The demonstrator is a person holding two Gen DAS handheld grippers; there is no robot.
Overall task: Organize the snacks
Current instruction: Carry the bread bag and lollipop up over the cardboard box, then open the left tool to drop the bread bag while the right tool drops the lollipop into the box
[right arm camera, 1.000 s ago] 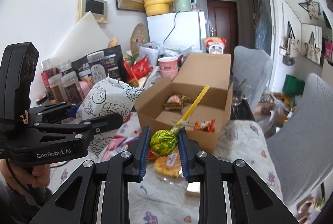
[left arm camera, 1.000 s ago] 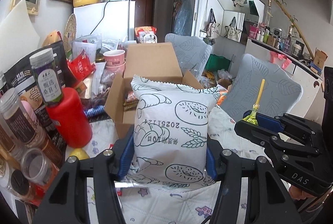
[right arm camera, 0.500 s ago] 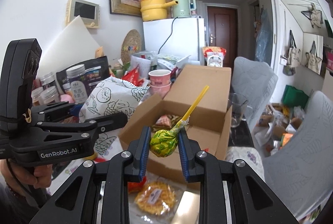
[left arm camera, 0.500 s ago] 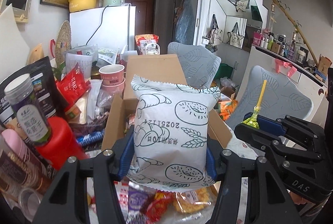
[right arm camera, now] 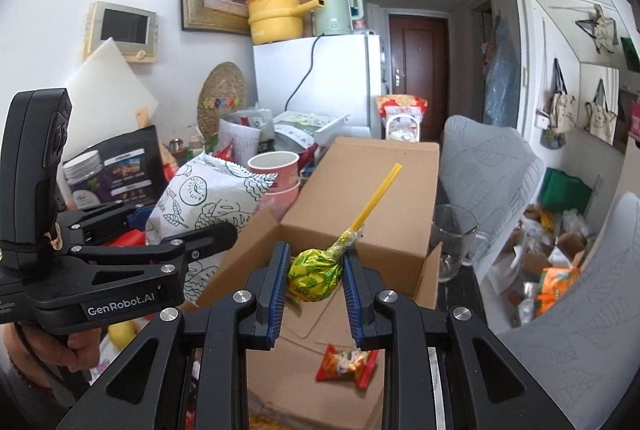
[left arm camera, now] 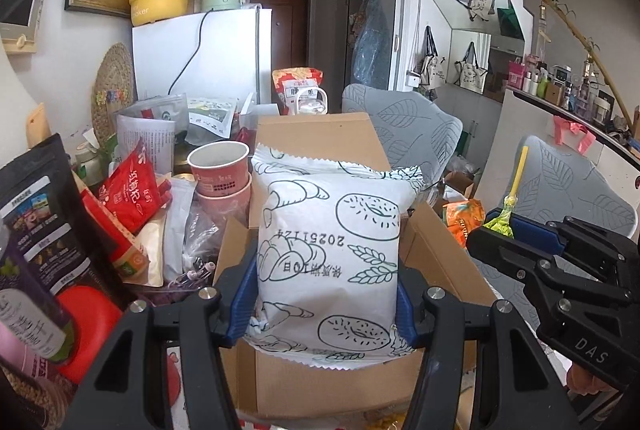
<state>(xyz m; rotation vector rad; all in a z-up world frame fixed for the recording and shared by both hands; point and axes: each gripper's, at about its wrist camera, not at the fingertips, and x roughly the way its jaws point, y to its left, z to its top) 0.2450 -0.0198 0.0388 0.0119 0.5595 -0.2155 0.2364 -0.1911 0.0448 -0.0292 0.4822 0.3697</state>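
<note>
My left gripper [left arm camera: 324,306] is shut on a white bread packet [left arm camera: 330,262] printed with green pastry drawings, held upright just over the open cardboard box [left arm camera: 444,262]. My right gripper [right arm camera: 316,294] is shut on a lollipop [right arm camera: 314,274] in a yellow-green wrapper, its yellow stick pointing up and to the right. It hangs above the same cardboard box [right arm camera: 384,198], where a small red snack packet [right arm camera: 346,366] lies on the floor. The left gripper body [right arm camera: 100,270] and the bread packet [right arm camera: 208,198] show at the left of the right wrist view.
Left of the box stand stacked pink paper cups [left arm camera: 220,174], red snack bags [left arm camera: 128,194], a dark pouch [left arm camera: 36,214] and jars. A glass mug [right arm camera: 454,242] stands right of the box. Grey leaf-print chairs [right arm camera: 488,174] and a white fridge [left arm camera: 208,58] lie beyond.
Both grippers have moved forward over the table with their loads; the box has come much closer and now lies right under the bread packet and the lollipop.
</note>
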